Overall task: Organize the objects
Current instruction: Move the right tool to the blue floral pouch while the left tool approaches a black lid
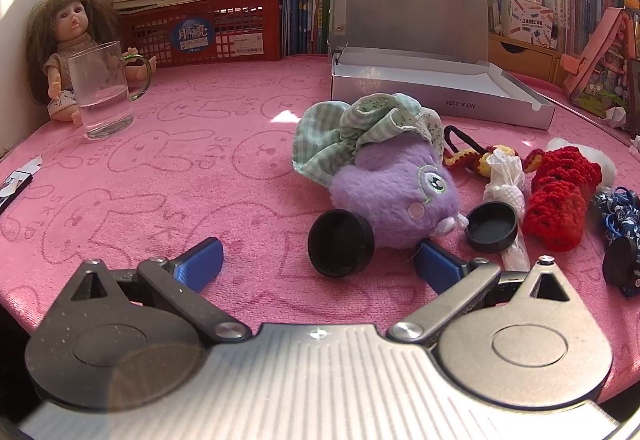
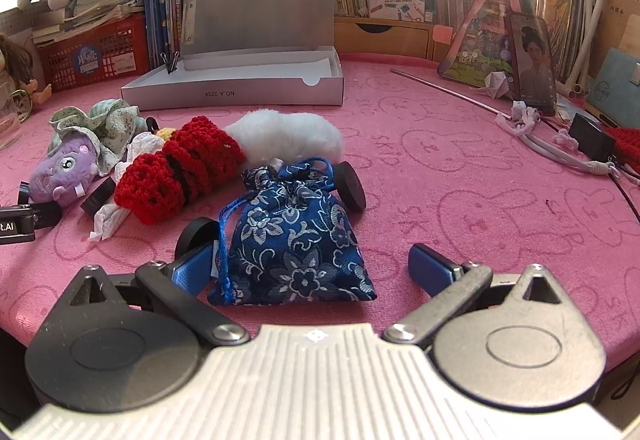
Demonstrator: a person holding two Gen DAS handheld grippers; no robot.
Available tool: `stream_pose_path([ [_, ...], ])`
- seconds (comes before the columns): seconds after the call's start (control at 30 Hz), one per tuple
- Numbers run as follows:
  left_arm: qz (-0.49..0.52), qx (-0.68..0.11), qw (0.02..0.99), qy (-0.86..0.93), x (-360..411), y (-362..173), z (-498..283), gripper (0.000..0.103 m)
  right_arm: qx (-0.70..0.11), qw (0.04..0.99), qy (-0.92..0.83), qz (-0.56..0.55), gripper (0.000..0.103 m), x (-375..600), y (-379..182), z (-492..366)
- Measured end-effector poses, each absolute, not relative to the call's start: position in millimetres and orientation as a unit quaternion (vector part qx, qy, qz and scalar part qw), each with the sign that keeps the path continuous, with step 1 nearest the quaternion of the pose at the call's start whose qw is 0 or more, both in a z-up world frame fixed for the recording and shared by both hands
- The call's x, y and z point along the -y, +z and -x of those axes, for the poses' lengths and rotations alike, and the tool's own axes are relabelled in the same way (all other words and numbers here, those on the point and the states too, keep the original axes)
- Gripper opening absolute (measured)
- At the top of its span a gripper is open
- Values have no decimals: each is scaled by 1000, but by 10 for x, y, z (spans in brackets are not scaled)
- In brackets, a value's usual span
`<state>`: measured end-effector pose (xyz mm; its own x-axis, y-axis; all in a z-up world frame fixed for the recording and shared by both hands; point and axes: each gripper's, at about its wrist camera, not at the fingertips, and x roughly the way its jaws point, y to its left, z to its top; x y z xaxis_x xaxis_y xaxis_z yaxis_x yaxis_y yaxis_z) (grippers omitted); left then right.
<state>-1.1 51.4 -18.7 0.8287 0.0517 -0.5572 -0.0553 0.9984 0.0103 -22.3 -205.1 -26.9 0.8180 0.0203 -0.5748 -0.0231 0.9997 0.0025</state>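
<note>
**A:** What lay on the pink bench point(image 2: 460, 168)?

**B:** An open silver box point(image 2: 240, 80) stood at the back. Nearer lay a purple plush toy point(image 1: 394, 196), a red crochet piece point(image 2: 180, 176), a blue floral pouch point(image 2: 296, 240) and black caps point(image 1: 340, 244).

**A:** And the jaws?

**B:** Both spread, empty: left gripper point(image 1: 320, 260) before a cap, right gripper point(image 2: 316, 264) around the pouch.

**A:** Risks?

**B:** Probably the pouch's cord snagging, or a cap rolling off.

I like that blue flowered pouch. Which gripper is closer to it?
Right. The right gripper straddles the blue pouch; the left gripper sits well aside by the purple plush.
</note>
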Motion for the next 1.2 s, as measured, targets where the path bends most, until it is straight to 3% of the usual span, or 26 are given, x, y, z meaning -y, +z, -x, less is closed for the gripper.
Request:
stream_pose_path([
  [0.37,23,-266,964,-4,-520,-193,61,103,-299,954,17,3,103,2061,-265,210],
  [0.47,2,-267,964,4,-474,-202,45,98,-297,955,21,4,103,2043,-263,209],
  [0.8,-7,-269,963,5,-445,-200,33,96,-280,959,32,24,94,1943,-232,219],
  [0.9,-2,-267,964,-3,-462,-171,41,86,-280,959,32,18,89,1953,-224,215],
  [0.97,9,-267,964,-10,-487,-142,44,71,-280,959,34,16,87,1963,-219,214],
  [1.07,25,-270,963,-13,-535,-112,39,59,-277,960,38,13,85,1981,-214,230],
  [1.2,35,-271,962,-16,-574,-91,55,50,-278,960,43,4,83,2006,-207,218],
])
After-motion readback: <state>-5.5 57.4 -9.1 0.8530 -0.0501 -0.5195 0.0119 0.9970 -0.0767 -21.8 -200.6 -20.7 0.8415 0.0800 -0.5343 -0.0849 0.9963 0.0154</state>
